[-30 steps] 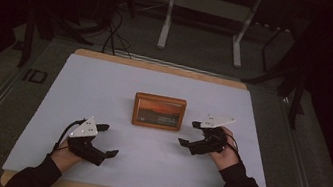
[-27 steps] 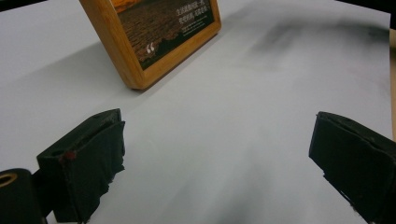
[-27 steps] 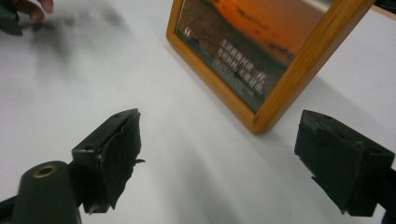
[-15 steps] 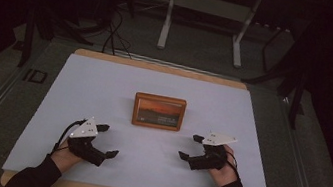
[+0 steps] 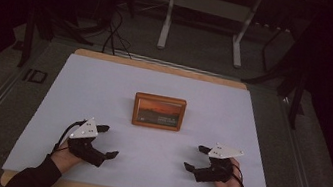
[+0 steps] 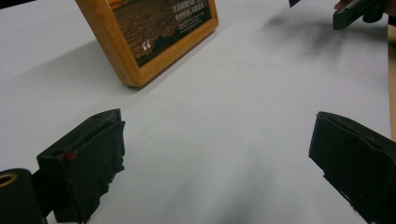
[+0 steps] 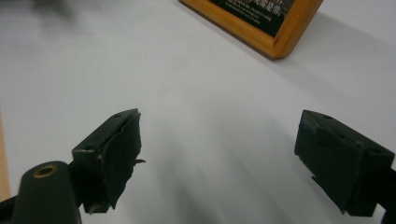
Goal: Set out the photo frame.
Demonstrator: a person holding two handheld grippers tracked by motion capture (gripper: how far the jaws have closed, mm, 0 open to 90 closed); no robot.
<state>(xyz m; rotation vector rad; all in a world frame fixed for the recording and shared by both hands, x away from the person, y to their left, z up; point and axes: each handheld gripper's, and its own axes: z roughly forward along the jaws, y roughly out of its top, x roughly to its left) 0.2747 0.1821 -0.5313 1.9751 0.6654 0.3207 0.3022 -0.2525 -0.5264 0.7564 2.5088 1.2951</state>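
A small wooden-framed picture with an orange sunset print and pale lettering (image 5: pixel 159 112) sat on the white sheet covering the table (image 5: pixel 105 84), about mid-table and slightly toward the near side. From the high view I could not tell whether it lay flat or leaned on a stand.

The left gripper (image 5: pixel 107 141) rested low near the front edge, jaws spread wide apart, nothing between them. The right gripper (image 5: pixel 195 158) sat likewise on the other side, jaws also spread and empty. Both were well apart from the frame, one to each side of it.

In the left gripper view the frame's lower corner (image 6: pixel 135 70) lay ahead and to the left; in the right gripper view its corner (image 7: pixel 275 44) lay ahead and to the right.

Risks, as judged:
- The smooth varnished wood offered narrow edges; a one-sided pinch would likely twist the frame out of the pads.
- If it stood on a prop, a nudge from either jaw could tip it backward.
- The glazed face might scratch or crack under a hard squeeze.
- Dragging it could wrinkle the white sheet.
- Both grippers closing in together might collide.
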